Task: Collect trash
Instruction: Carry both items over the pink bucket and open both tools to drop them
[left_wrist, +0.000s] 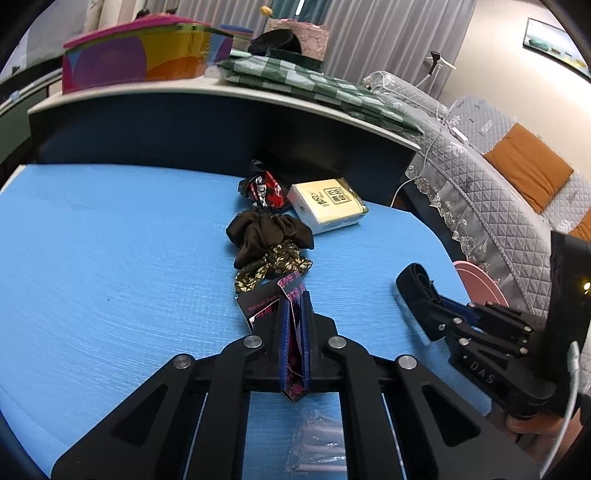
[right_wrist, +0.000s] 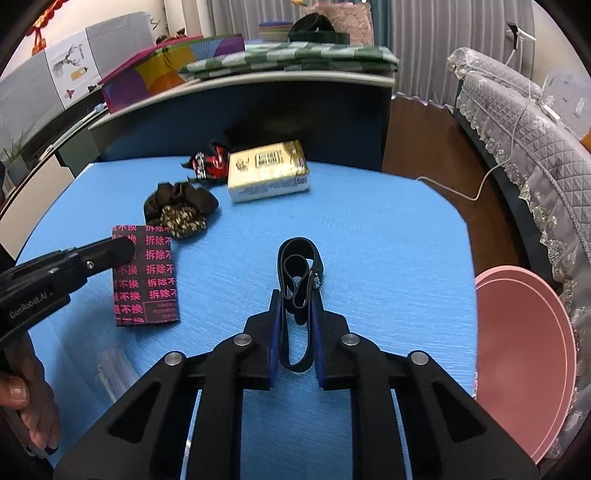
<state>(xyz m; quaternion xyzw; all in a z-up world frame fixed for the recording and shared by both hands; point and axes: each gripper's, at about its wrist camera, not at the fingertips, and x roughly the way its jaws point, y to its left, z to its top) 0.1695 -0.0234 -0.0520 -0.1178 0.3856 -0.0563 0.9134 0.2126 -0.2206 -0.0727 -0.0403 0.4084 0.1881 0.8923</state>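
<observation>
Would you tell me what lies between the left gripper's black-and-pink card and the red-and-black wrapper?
The brown scrunchie lies between the card and the wrapper, clearest in the left wrist view.

We see a bright blue mat-covered tabletop (right_wrist: 369, 229) set against a dark blue raised counter with a pale top (left_wrist: 229, 122). Behind it hang grey pleated curtains (left_wrist: 388, 33). To the right stands a sofa under a grey quilted lace-trimmed cover (right_wrist: 524, 147), with an orange cushion (left_wrist: 528, 166), over a dark brown wooden floor (right_wrist: 417, 144).
</observation>
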